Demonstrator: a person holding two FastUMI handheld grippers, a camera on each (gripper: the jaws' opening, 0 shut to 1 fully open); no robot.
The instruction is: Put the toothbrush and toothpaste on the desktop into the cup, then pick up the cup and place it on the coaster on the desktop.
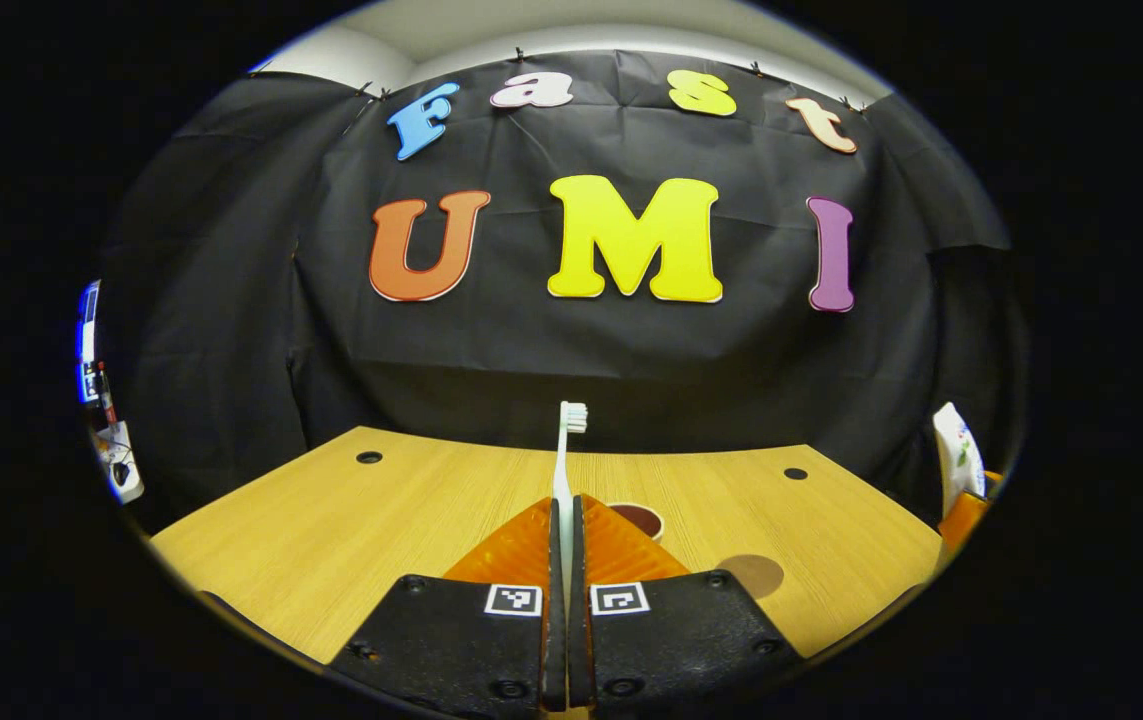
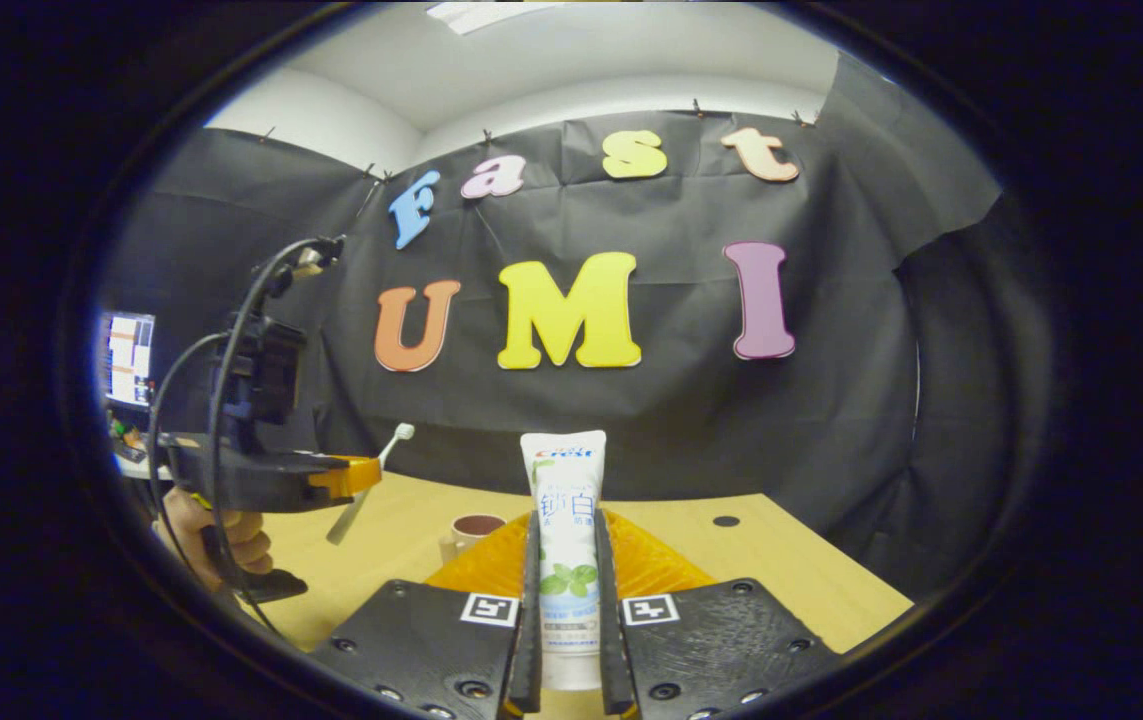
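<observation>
A white toothbrush (image 1: 563, 470) stands upright with its bristles up, and my left gripper (image 1: 564, 515) is shut on its handle above the wooden desktop (image 1: 331, 520). Just right of the fingers, the cup (image 1: 641, 518) peeks out, and a round brown coaster (image 1: 753, 574) lies nearer on the right. In the right gripper view, my right gripper (image 2: 567, 540) is shut on a white toothpaste tube (image 2: 565, 540) held upright. Beyond it to the left sits the cup (image 2: 471, 530). Farther left, the left gripper (image 2: 356, 478) hangs in the air with the toothbrush (image 2: 371, 480) slanting through it.
A hand (image 2: 221, 540) holds the left gripper, with cables (image 2: 231, 340) looping above it. Two round cable holes (image 1: 369, 457) (image 1: 795, 473) mark the desktop's far corners. The toothpaste tube (image 1: 959, 455) shows at the right edge of the left gripper view. A lit screen (image 2: 129, 358) stands far left.
</observation>
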